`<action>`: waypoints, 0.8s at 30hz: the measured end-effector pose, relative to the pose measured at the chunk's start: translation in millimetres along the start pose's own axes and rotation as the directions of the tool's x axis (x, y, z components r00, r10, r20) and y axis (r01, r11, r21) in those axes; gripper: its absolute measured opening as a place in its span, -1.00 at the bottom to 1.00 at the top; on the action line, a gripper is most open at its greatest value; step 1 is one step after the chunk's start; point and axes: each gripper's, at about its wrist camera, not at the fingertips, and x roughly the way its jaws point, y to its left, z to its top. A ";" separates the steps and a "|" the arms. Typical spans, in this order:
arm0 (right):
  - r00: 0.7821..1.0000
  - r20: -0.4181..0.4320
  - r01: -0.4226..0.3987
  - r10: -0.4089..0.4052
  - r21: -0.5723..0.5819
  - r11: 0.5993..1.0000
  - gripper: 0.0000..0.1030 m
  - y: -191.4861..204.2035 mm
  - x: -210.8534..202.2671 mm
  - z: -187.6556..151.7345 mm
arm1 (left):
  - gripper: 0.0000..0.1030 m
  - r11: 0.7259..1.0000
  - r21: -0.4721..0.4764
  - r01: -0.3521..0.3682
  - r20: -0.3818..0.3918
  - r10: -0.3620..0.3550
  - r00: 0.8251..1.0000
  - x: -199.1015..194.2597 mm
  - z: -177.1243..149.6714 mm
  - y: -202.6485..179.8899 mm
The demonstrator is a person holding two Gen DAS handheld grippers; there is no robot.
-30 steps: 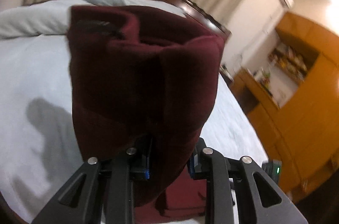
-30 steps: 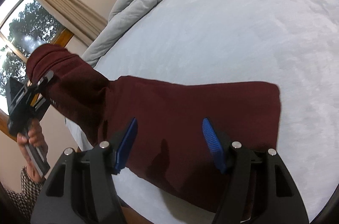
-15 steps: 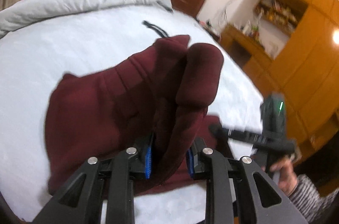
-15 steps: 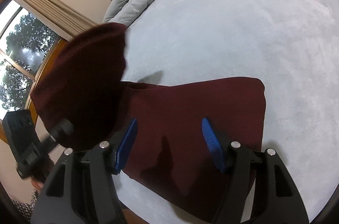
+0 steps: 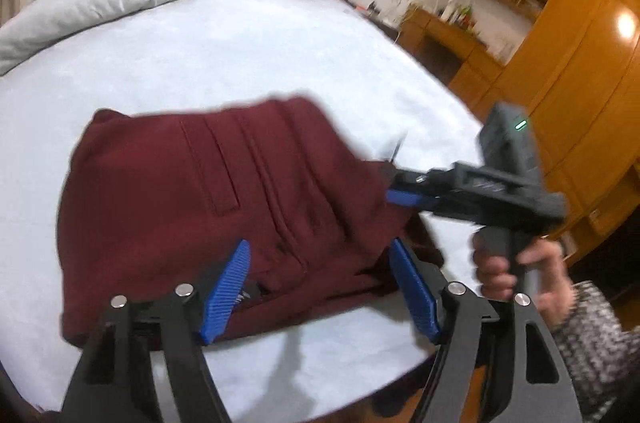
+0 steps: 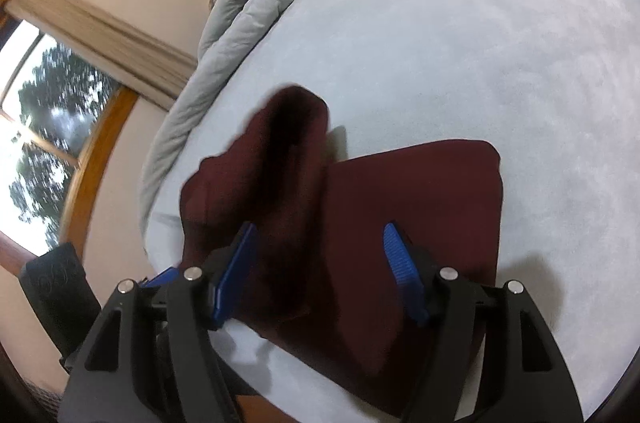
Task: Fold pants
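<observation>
Carried over and laid down since a second ago, the raised end of the maroon pants [image 5: 224, 207] is now spread across the lower layer on the pale bed [image 5: 240, 55], with a hump of cloth not yet settled at its far edge. On the left, the left tool [image 5: 320, 287] is seen with blue pads that have just been opening, cloth lying loose between them and nothing pinched. Further right, the right tool [image 6: 320, 271] is held apart over the bundle, gripping nothing. One fold looks done; flattening and perhaps another fold are judged to remain.
</observation>
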 end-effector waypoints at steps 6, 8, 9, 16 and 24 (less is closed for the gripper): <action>0.996 0.048 -0.066 0.070 -0.067 0.996 0.29 23.1 -25.5 4.9 | 0.58 0.990 -0.104 -0.098 0.111 0.110 0.988 -34.5 22.9 40.5; 0.994 0.011 -0.103 0.105 -0.115 0.988 0.29 38.2 -25.6 2.0 | 0.58 0.981 -0.148 -0.125 0.119 0.143 0.983 -32.7 29.6 59.0; 0.992 -0.017 -0.127 0.126 -0.134 0.983 0.29 46.8 -22.5 -0.7 | 0.58 0.977 -0.169 -0.129 0.124 0.151 0.981 -31.8 30.6 65.4; 0.994 -0.107 0.008 -0.032 -0.224 0.975 0.29 65.6 8.0 -11.9 | 0.58 0.957 -0.282 -0.071 0.119 0.108 0.987 -21.6 14.3 98.1; 0.989 -0.135 0.010 -0.062 -0.351 0.936 0.07 91.8 26.5 -25.7 | 0.58 0.951 -0.303 -0.064 0.115 0.103 0.988 -16.1 5.3 109.8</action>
